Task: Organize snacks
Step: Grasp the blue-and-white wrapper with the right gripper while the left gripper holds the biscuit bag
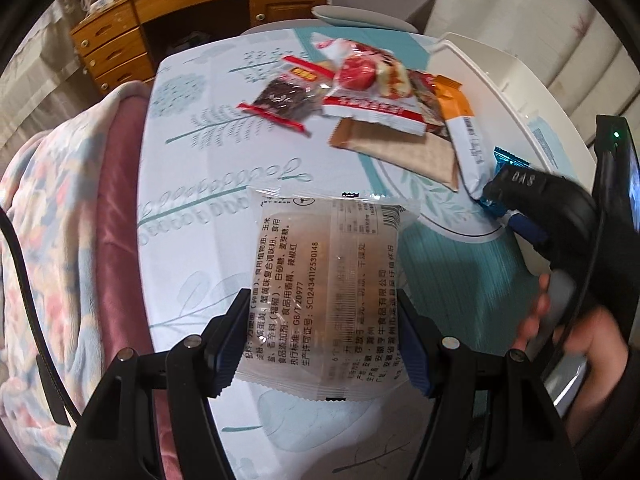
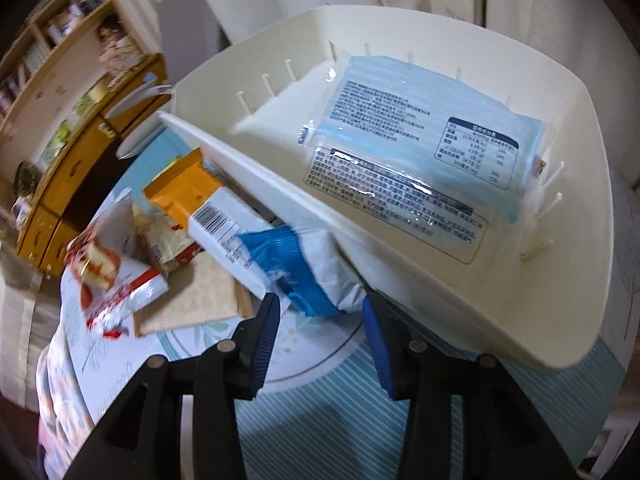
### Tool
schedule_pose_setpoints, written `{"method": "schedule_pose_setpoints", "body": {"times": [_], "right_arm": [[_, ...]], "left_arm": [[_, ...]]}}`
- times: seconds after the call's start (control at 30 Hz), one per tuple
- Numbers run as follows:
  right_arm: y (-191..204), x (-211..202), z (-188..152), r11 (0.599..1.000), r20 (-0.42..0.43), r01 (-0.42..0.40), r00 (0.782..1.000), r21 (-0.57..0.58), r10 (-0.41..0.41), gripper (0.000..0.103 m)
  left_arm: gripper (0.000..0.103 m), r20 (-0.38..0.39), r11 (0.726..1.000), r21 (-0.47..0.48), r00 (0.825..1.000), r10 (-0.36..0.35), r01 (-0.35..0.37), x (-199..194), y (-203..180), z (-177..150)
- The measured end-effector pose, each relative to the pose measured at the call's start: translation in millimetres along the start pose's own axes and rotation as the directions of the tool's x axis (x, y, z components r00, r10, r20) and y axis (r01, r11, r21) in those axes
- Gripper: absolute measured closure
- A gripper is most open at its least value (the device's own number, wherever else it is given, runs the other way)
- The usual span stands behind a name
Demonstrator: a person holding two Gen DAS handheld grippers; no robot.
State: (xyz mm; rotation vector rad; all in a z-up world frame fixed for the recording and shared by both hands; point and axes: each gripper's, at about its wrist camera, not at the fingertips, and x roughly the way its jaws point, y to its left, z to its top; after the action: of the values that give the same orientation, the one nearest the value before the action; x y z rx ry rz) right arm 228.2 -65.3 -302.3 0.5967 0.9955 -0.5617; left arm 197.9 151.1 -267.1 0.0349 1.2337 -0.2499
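The left gripper (image 1: 322, 340) clenches a clear-wrapped pastry packet (image 1: 324, 280), its blue-padded fingers (image 1: 228, 356) pressed to the packet's two long edges, printed back face up, held above the patterned surface (image 1: 192, 184). Beyond the packet, toward the far end of the surface, the remaining snacks lie heaped: a flat tan packet (image 1: 396, 148) nearest, a red-and-white bread bag (image 1: 372, 92) overlapping its far edge, and a dark snack in red-trimmed wrap (image 1: 280, 100) just left of that bag. An orange-and-white packet (image 1: 464, 136) lies along the heap's right side, near the wall of the cream bin (image 1: 516, 100).

To the right of the held packet, the right gripper (image 2: 318, 320) comes in beside the bin, its fingers (image 2: 264, 340) spread apart and released on either side of a blue-and-white snack packet (image 2: 304, 268) without closing on it. That packet rests at the foot of the bin's near wall, touching the orange-and-white packet's white end. Past it, inside the bin, a pale blue packet (image 2: 424, 140) with a nutrition panel lies flat on the bin's floor, between rows of small upright pegs.

Left of the held packet, a pink floral blanket (image 1: 60, 220) hangs against the surface's edge. Farthest back, behind the snack heap, stands a wooden desk with drawers (image 1: 120, 40).
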Motion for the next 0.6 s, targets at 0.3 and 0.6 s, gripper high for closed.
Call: {"method": "schedule_pose_setpoints", "body": {"times": [0.3, 0.6], "right_arm": [[1.9, 18.1, 19.6, 0.990, -0.074, -0.016, 0.997, 0.143, 0.027, 0.060], [-9.5, 21.4, 29.0, 0.984, -0.078, -0.075, 0.993, 0.162, 0.088, 0.072]], "left_arm": [[0.037, 0.010, 0.998, -0.030, 0.998, 0.061, -0.061, -8.9, 11.3, 1.6], [0.037, 0.040, 0.997, -0.042, 0.997, 0.071, -0.069, -22.3, 11.7, 1.4]]}}
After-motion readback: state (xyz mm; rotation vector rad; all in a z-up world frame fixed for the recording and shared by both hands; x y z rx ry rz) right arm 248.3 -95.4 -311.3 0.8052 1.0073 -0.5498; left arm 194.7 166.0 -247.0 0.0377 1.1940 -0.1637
